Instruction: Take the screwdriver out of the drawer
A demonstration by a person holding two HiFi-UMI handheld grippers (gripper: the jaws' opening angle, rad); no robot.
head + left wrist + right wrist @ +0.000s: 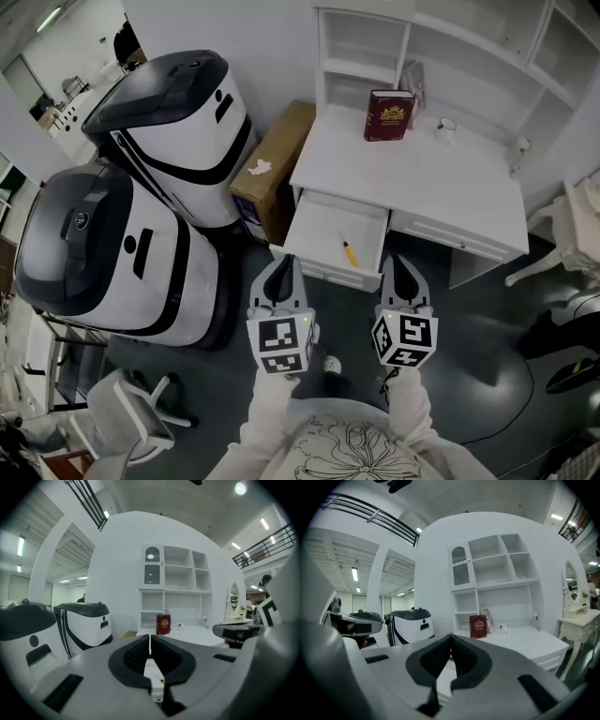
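Observation:
The white desk (422,178) has its left drawer (323,225) pulled out. In the drawer lies a small screwdriver (348,248) with a yellow handle, near the right side. The left gripper view shows the screwdriver (161,680) through the gap below its jaws. My left gripper (286,261) hangs just in front of the drawer's left front corner, shut and empty. My right gripper (395,260) hovers at the drawer's right front corner, also shut with nothing in it. Both point toward the desk, and neither touches the screwdriver.
Two large white-and-black machines (178,122) stand left of the desk, with a cardboard box (272,169) between them and the drawer. A red book (388,114) and a small cup (446,128) sit on the desktop under white shelves (375,37). A white chair (572,234) stands at the right.

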